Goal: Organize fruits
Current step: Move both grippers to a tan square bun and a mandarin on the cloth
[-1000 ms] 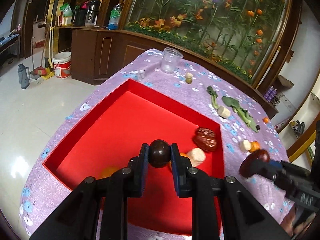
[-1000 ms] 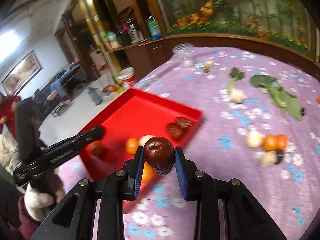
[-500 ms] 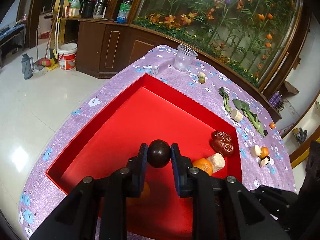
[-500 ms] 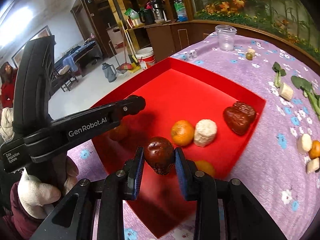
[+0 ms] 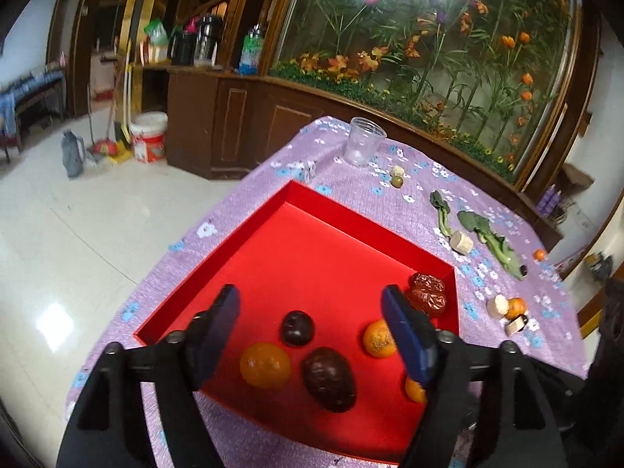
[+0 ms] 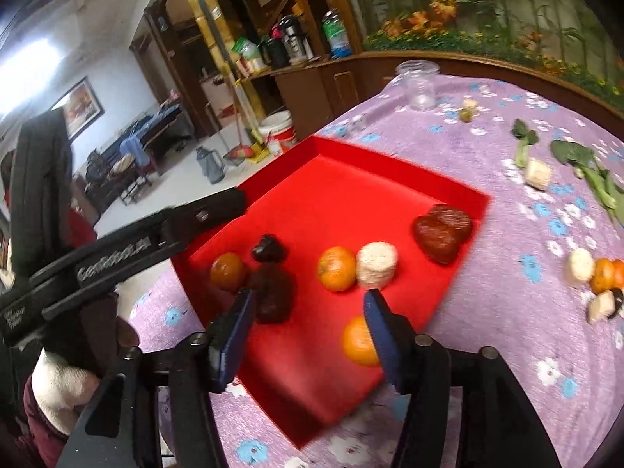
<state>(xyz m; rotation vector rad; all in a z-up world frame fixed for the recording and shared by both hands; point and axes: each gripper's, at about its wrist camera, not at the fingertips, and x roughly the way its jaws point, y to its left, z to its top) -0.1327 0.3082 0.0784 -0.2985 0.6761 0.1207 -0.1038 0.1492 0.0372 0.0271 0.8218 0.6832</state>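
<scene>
Resting on the floor of the red tray (image 5: 296, 202), seven fruit-like items had already been collected. In the left wrist view these were a small dark round fruit (image 5: 297, 327), a larger dark wrinkled fruit (image 5: 329, 379), an orange fruit (image 5: 265, 364) at the near left, a second orange (image 5: 377, 338) partly behind a finger, a third orange piece (image 5: 413, 389) at the near right, and two red dates (image 5: 427, 292) in the far right corner. The right wrist view also showed a pale round piece (image 6: 377, 265) touching one orange.

Several items remained outside the tray on the purple flowered tablecloth (image 5: 249, 202): a cluster of pale and orange pieces (image 5: 509, 308) near the tray's right edge, a pale chunk (image 5: 461, 241) beside the green leafy stalks (image 5: 491, 238), a lone small orange (image 5: 539, 254) farther out, and two small pieces (image 5: 397, 177) near the clear plastic cup (image 5: 364, 146). The task was judged roughly half complete.

The left gripper (image 5: 312, 331) hovered over the near part of the tray with its jaws opening wide; the small dark fruit appeared between the fingers but lay on the tray floor, clear of both pads. The right gripper (image 6: 308, 335) was likewise opening above the near tray edge. The larger dark fruit lay just off its left finger and the pads gripped nothing.
</scene>
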